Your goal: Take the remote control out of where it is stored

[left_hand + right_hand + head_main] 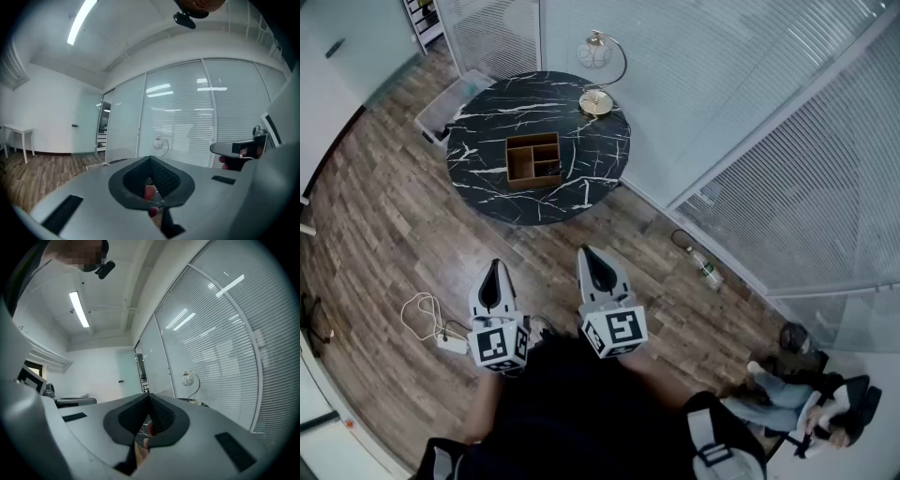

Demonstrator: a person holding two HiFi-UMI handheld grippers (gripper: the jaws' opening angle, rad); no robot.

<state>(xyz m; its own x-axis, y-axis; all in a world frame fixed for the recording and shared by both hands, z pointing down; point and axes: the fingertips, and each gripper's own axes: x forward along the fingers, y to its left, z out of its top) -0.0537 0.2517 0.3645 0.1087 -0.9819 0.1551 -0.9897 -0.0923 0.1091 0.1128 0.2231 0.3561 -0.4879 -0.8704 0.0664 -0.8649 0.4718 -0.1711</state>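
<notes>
A wooden organiser box [532,160] with several compartments sits in the middle of a round black marble table [487,178]. Something dark lies in its right compartment [550,170]; it is too small to tell whether this is the remote control. Both grippers hang close to the person's body, well short of the table and pointing toward it. The left gripper [494,268] has its jaws together with nothing between them, and so does the right gripper [590,251]. In the left gripper view the left gripper's [150,159] tips meet, as do the right gripper's [149,395] in the right gripper view.
A gold arc lamp [598,94] stands at the table's far right edge. A clear plastic bin [448,105] lies left of the table. On the wooden floor are a bottle [706,271] and a white cable with adapter [434,323]. A seated person [806,398] is at the lower right. Glass walls with blinds run behind.
</notes>
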